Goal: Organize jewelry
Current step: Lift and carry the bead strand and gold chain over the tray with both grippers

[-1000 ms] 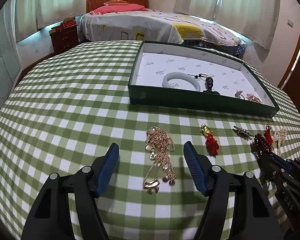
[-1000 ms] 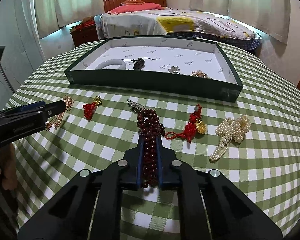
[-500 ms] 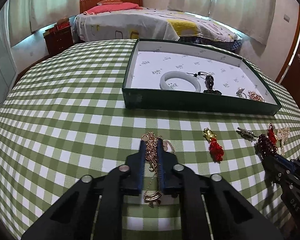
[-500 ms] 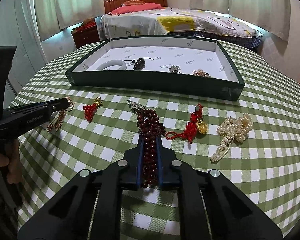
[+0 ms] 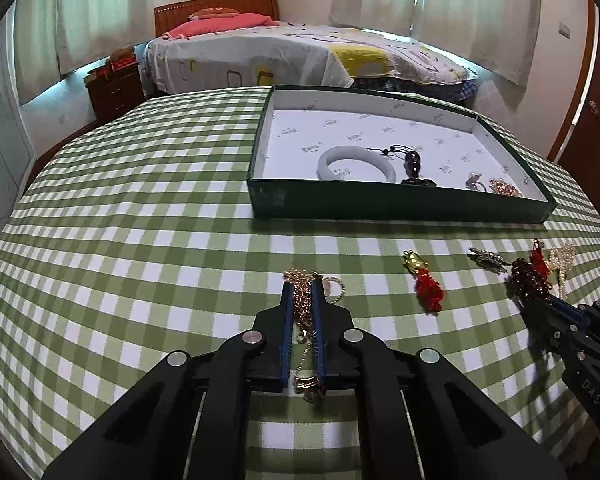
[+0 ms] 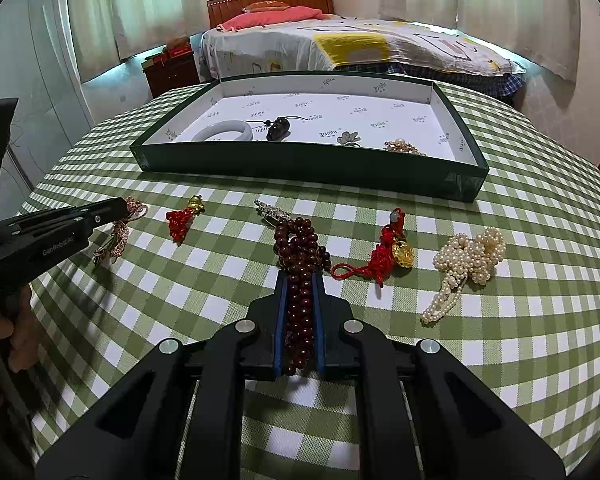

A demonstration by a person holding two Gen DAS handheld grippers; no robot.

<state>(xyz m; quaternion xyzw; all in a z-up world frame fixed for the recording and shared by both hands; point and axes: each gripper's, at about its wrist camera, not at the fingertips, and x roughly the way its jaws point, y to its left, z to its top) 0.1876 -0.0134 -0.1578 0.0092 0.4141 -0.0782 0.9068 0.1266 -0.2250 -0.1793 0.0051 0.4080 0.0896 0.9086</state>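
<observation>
- Grippers sit nearest, low in each frame: the left gripper is closed around a gold chain, the right gripper closed around a string of dark red beads, both pieces touching the checked tablecloth.
- Mid-frame, four more pieces lie loose: two red tassel charms, one pearl string, one silver brooch.
- Farther up, the green tray holds four: a white bangle, a dark pendant, a small silver piece, a gold cluster.
- Roughly, four pieces are sorted and six remain.
</observation>
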